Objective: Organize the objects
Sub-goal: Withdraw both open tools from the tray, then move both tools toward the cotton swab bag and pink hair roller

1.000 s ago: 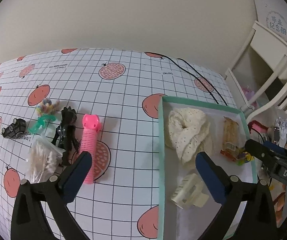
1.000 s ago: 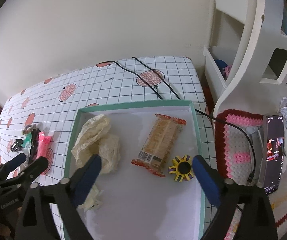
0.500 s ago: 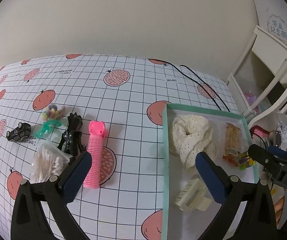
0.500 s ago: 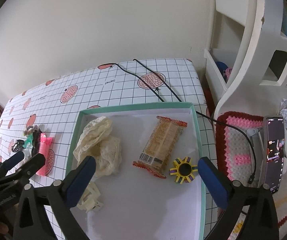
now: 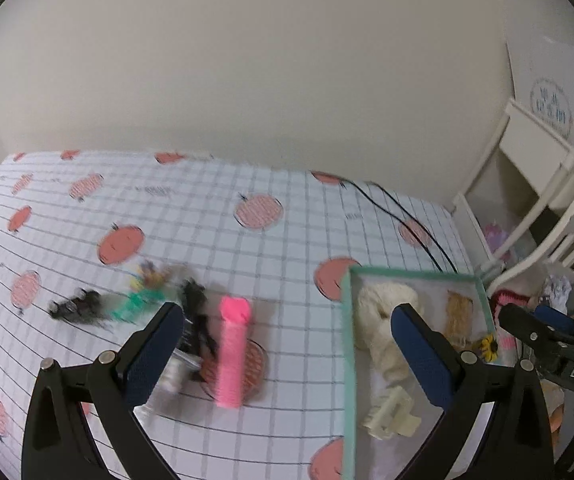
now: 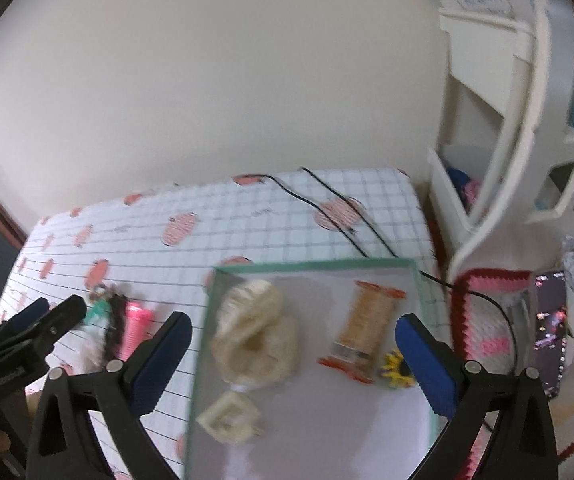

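The left gripper [image 5: 285, 352] hovers above the worktop [image 5: 287, 220], fingers spread wide and empty (as are the right gripper's [image 6: 293, 360]). Beyond it lies the pink roller [image 5: 232, 350]; the right hangs over the green-rimmed tray [image 6: 311, 266].

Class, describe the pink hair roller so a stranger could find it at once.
Start at the green-rimmed tray on the checked tablecloth. Outside its left wall lies a row of small items; nearest the tray is the pink hair roller, the only bright pink ridged cylinder.
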### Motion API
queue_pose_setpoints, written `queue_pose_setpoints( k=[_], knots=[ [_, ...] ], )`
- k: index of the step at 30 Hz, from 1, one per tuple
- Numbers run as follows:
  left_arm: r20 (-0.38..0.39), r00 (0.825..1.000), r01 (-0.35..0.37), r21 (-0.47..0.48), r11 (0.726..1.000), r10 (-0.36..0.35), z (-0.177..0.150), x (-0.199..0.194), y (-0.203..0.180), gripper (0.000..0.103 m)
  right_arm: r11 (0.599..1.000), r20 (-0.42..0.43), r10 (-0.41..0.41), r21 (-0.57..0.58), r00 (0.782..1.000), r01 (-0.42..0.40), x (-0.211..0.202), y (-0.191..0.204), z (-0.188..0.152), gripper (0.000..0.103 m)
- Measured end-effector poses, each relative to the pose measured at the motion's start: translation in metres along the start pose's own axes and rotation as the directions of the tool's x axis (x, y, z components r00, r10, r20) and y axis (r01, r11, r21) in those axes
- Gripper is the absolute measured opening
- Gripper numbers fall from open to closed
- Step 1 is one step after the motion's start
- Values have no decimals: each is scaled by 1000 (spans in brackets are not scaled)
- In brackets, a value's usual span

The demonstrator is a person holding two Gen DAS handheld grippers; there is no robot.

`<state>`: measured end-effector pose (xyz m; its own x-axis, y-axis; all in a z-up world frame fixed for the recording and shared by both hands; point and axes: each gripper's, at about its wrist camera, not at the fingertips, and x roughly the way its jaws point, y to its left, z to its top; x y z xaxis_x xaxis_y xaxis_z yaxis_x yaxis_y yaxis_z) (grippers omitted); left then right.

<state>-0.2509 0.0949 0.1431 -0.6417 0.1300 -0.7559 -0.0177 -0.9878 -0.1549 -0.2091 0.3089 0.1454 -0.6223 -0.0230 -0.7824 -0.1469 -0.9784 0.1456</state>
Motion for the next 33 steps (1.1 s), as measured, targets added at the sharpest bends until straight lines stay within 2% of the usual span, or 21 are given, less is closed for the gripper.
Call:
queue_pose_setpoints(
  k=[4, 8, 12, 18, 23, 27, 33],
  knots=[
    [2, 1000, -10, -13, 1000, 10, 12, -9, 24, 103, 999, 15, 33, -37, 999, -33, -1, 32, 4, 103],
    [-21, 999, -26, -64, 998, 25, 14, -15, 58, 103, 995, 7, 74, -60, 997, -74, 6, 64, 4, 103],
    [-71, 997, -49, -135, 990, 40, 13, -12, 93, 103, 991, 1, 103, -88, 995, -103, 15, 98, 2, 103],
    [-143, 985, -119, -181, 976, 94, -1, 1, 127, 103, 987, -27, 114, -112, 993, -116, 38, 135, -5, 103],
    [-228, 967, -151, -152, 977, 114, -18, 22, 137, 103, 987, -67, 88, -126, 994, -96, 65, 148, -14, 103],
    [-297, 950, -140, -131, 982, 96, -32, 43, 142, 103, 987, -108, 77, -132, 991, -91, 83, 154, -24, 101],
    [-318, 945, -123, -125, 984, 78, -42, 52, 138, 103, 985, -166, 73, -144, 983, -98, 106, 163, -36, 95]
  ],
)
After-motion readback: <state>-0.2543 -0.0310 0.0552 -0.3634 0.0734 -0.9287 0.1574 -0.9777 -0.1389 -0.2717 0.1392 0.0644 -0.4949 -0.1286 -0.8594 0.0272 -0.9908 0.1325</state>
